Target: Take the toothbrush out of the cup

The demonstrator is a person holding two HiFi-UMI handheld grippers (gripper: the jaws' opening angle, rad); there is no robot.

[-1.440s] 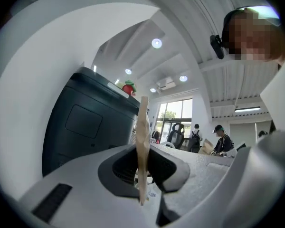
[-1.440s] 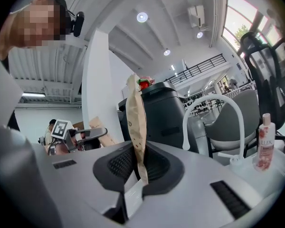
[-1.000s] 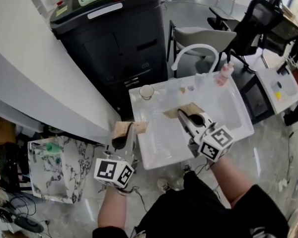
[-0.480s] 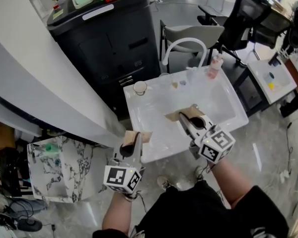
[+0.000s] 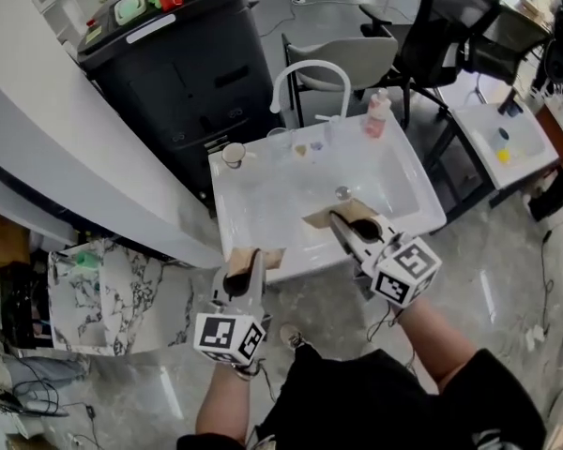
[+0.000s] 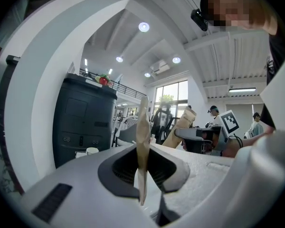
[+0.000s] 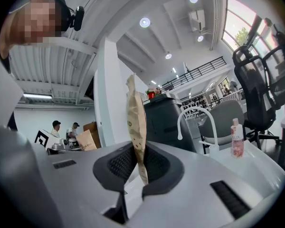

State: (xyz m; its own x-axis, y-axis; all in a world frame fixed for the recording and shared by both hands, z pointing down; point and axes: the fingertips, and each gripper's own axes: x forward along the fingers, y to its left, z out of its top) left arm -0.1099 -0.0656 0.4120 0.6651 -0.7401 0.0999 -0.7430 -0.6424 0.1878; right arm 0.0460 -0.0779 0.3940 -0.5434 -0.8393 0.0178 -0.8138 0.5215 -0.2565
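Left tongs (image 5: 251,261) clamped on a brown paper slip (image 6: 143,141), right tongs (image 5: 340,219) clamped on another slip (image 7: 136,127) — cup (image 5: 232,154) seen on sink (image 5: 263,200) rim.

The pink bottle (image 7: 236,141) (beside the faucet (image 7: 195,108)) carries the brand "LUX".

Too small to tell what the white cup (image 5: 232,154) holds

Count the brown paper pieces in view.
2. One brown paper piece is clamped in the left claw by the sink's front-left corner. The other paper piece is clamped in the right claw over the sink. No others show.
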